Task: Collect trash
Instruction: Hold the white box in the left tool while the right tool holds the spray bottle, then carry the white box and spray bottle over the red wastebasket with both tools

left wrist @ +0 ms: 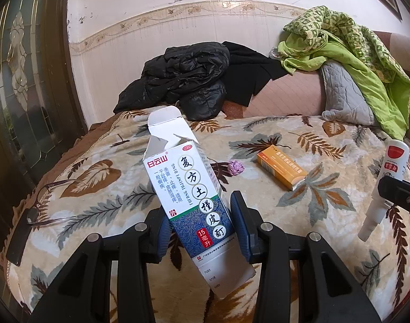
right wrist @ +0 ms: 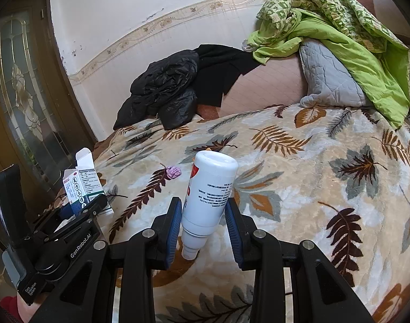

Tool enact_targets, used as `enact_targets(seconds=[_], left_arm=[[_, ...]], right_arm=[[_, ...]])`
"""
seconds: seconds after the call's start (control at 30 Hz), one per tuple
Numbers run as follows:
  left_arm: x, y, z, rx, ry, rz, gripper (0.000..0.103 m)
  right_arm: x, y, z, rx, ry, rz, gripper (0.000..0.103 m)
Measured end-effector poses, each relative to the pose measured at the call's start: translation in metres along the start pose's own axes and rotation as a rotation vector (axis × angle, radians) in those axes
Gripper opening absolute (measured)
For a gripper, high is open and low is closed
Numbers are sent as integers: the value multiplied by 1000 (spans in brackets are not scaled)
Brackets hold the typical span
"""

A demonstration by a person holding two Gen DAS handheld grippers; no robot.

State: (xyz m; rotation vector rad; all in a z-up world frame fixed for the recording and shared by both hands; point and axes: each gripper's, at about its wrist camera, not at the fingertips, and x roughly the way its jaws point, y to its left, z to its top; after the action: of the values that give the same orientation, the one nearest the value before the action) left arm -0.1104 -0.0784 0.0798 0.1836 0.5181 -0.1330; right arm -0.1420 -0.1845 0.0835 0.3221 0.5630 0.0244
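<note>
Both tongs are clenched on trash above a bed covered by a leaf-patterned blanket (left wrist: 272, 207). Left gripper (left wrist: 203, 228) grasps an opened white and blue medicine box (left wrist: 188, 188) between its blue pads, the box tilted with its torn top flap pointing away and to the left, its lower end sticking back past the pads. Right gripper (right wrist: 203, 226) grasps a white plastic bottle (right wrist: 209, 196) by its body, the flat base pointing away and the narrow neck hanging toward the camera. In the left wrist view that bottle shows at the right edge, well apart from the box. On the blanket beyond the box lies a small crumpled purple wrapper (left wrist: 235, 167), and to its right, near it but not touching, an orange box (left wrist: 281, 167) lying flat. A pair of glasses (left wrist: 47, 202) rests at the left edge of the blanket. At the far end, a black jacket (left wrist: 178, 80) is heaped on the left, with a green quilt (left wrist: 350, 53) draped over a grey pillow (left wrist: 344, 94) on the right, against a white wall.
</note>
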Motion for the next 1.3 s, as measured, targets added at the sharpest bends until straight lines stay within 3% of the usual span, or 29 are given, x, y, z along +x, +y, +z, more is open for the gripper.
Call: enact_targets(seconds=[0.63,0.77,0.97,1.17,1.3], left_arm=[[-2,-3,-1,0,0,-1,40],[-2,-4,0,0,1,-32,40],[-15,-24,2,28,-26,-171,40],[-39,-61,0,100,-32,-407,40],[-65,-93,1,155,-43,-574,40]], right_arm=[[0,0,0,-1,0,0,36],[-3,0,2,5,-8,-4,36],[-30,-24,6,94,-52,-23,35],[-77,-60,-3,215,-74,-45,35],[-127,-89,-11,231,-92,-111,35]])
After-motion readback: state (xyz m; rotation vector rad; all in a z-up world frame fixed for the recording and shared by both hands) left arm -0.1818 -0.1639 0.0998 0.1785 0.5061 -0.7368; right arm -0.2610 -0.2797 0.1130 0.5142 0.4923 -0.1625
